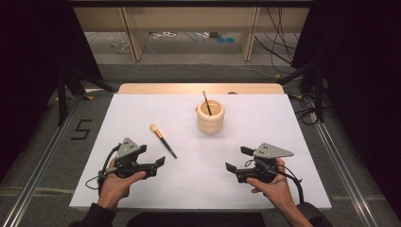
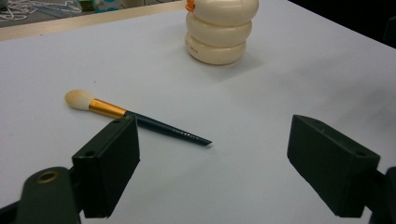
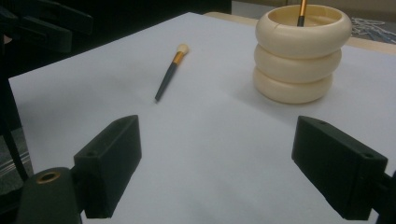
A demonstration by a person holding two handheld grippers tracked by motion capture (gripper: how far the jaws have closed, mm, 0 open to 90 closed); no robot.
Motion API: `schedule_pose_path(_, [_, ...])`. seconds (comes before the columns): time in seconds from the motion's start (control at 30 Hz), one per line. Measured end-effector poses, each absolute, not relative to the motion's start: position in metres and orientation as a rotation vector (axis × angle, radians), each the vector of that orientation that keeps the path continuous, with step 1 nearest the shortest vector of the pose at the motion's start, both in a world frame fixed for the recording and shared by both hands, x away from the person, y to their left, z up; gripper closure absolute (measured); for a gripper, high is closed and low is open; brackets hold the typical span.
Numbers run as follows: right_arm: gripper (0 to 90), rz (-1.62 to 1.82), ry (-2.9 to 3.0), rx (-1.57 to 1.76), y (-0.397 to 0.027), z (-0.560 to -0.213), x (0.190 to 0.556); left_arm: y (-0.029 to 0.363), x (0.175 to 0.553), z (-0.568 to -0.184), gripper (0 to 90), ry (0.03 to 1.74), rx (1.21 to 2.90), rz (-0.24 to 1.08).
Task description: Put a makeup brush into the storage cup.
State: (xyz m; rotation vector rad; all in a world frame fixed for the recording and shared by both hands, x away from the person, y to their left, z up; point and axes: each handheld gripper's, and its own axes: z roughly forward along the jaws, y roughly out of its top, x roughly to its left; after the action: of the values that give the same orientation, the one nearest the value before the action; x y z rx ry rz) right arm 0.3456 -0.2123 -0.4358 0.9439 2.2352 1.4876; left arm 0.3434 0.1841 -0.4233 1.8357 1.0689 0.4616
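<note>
A makeup brush with a pale head, gold ferrule and dark handle lies flat on the white table. A cream ribbed holder stands upright behind it, with another brush standing inside. My left gripper is open just short of the lying brush's handle tip, nothing between its jaws. My right gripper is open near the front right, also holding nothing.
The white table top has a bare wooden strip along its far edge. Beyond are floor, cables and dark stands at both sides. A person's hands hold both grippers near the front edge.
</note>
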Motion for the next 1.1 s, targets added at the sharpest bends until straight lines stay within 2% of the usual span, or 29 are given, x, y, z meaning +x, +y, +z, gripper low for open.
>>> schedule_pose_path(0.63, [16.6, 1.508, 2.218, 0.924, -0.211, -0.437, 0.347, 0.175, 0.392, -0.413, 19.4, 1.235, 2.025, 0.418])
schedule_pose_path(1.0, [16.5, 1.509, 2.225, 0.934, -0.211, -0.436, 0.346, 0.173, 0.416, -0.415, 20.0, 1.308, 2.032, 0.372])
schedule_pose_path(1.1, [16.5, 1.511, 2.224, 0.932, -0.211, -0.436, 0.346, 0.173, 0.421, -0.417, 20.0, 1.325, 1.990, 0.373])
